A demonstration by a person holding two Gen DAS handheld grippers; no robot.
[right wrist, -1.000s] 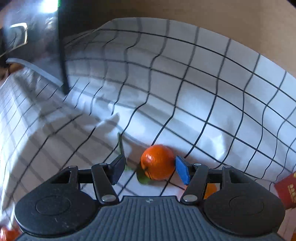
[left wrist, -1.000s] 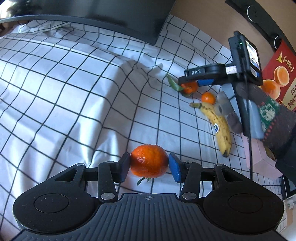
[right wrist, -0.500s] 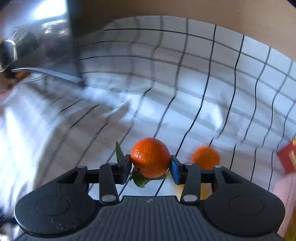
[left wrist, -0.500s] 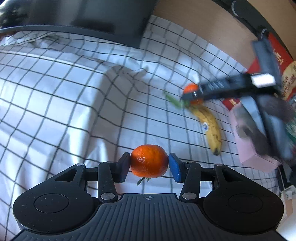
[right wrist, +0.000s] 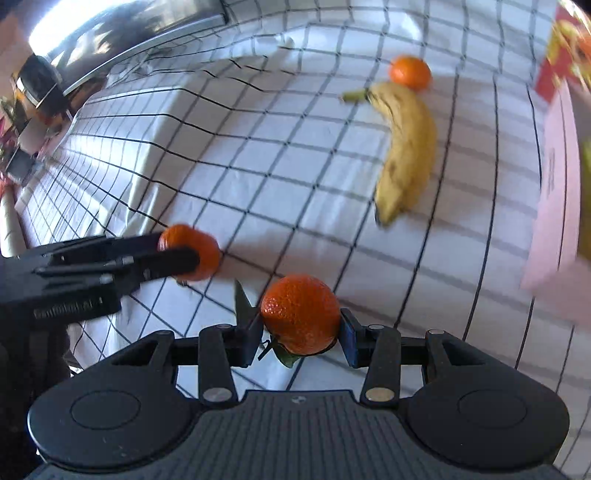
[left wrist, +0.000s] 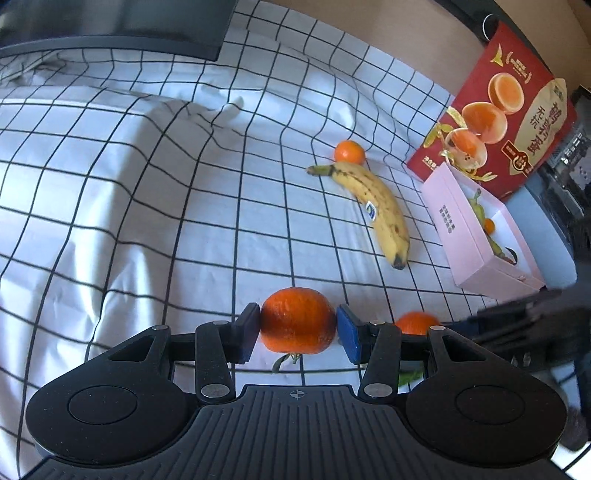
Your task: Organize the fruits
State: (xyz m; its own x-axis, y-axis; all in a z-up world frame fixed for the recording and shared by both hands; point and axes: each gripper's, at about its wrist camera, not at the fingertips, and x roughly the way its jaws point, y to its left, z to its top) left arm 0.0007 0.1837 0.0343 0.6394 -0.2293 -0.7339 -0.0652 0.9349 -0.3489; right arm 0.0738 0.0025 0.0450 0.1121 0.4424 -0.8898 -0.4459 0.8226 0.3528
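My left gripper (left wrist: 298, 325) is shut on a mandarin (left wrist: 297, 320) above the checked cloth; it also shows in the right wrist view (right wrist: 190, 251). My right gripper (right wrist: 300, 328) is shut on a second mandarin with leaves (right wrist: 301, 318), which shows partly behind my left finger (left wrist: 415, 323). A banana (left wrist: 373, 201) lies ahead on the cloth, with a small mandarin (left wrist: 349, 151) at its stem end. Both show in the right wrist view, banana (right wrist: 406, 147) and mandarin (right wrist: 410, 72).
A pink open box (left wrist: 480, 236) holding fruit pieces stands right of the banana. A red printed carton (left wrist: 498, 125) leans behind it. A dark monitor (left wrist: 110, 22) is at the back left. The white checked cloth (left wrist: 147, 184) is wrinkled.
The right gripper closed on the leafy mandarin, lifted it and swung back beside the left gripper. The left gripper kept its mandarin and turned toward the banana and boxes.
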